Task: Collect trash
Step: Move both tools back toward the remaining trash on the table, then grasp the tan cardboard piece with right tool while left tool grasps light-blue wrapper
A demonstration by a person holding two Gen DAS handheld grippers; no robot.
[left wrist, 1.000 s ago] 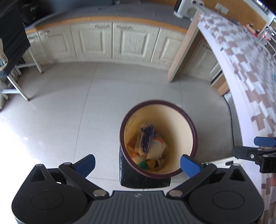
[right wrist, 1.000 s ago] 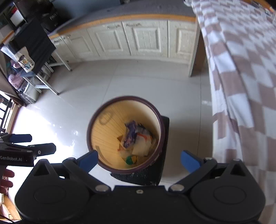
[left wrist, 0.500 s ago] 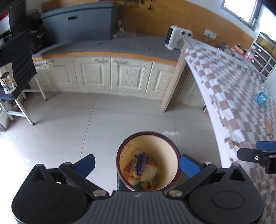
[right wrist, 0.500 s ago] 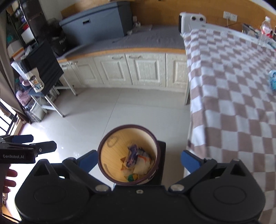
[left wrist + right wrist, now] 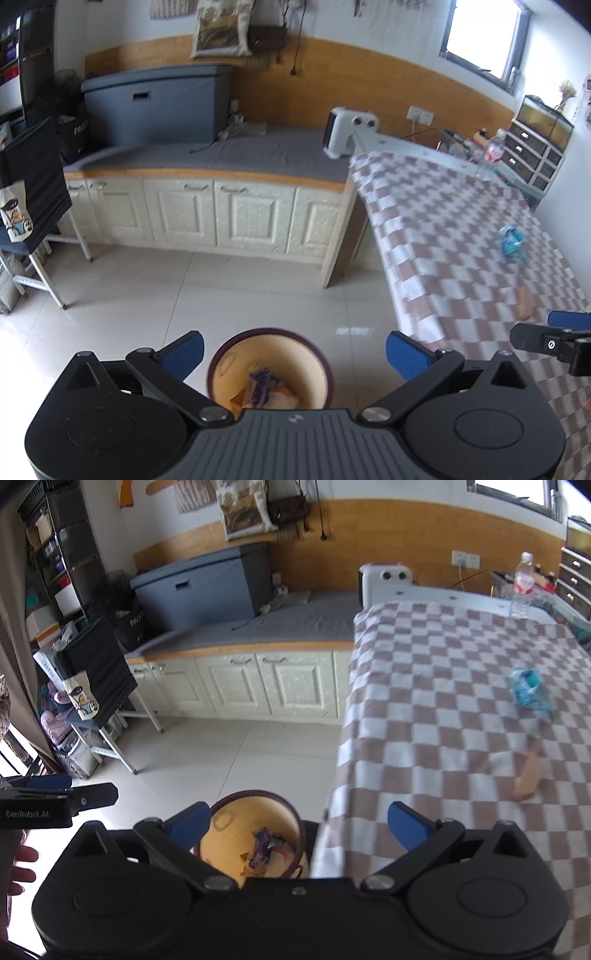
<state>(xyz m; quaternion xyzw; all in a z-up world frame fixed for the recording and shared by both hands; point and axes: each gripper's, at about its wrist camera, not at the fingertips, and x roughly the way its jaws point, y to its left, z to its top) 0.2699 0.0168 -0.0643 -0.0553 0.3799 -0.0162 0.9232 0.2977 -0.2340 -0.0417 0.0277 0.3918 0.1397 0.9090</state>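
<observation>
Standing on the floor hard against the checked tabletop's edge, the round bin is handy for dropped wrappers; several glossy ones already lie inside its smooth cream wall. Beyond the bin, on the cloth, wait a crumpled blue packet and a tan, blurred scrap. Left gripper and right gripper hover with jaws apart, empty.

The left gripper is held level, its two blue-tipped fingers spread wide with nothing between them. The right gripper sits alongside it at about the same height, fingers equally wide apart and empty. A bare hand shows beneath the left gripper's body
</observation>
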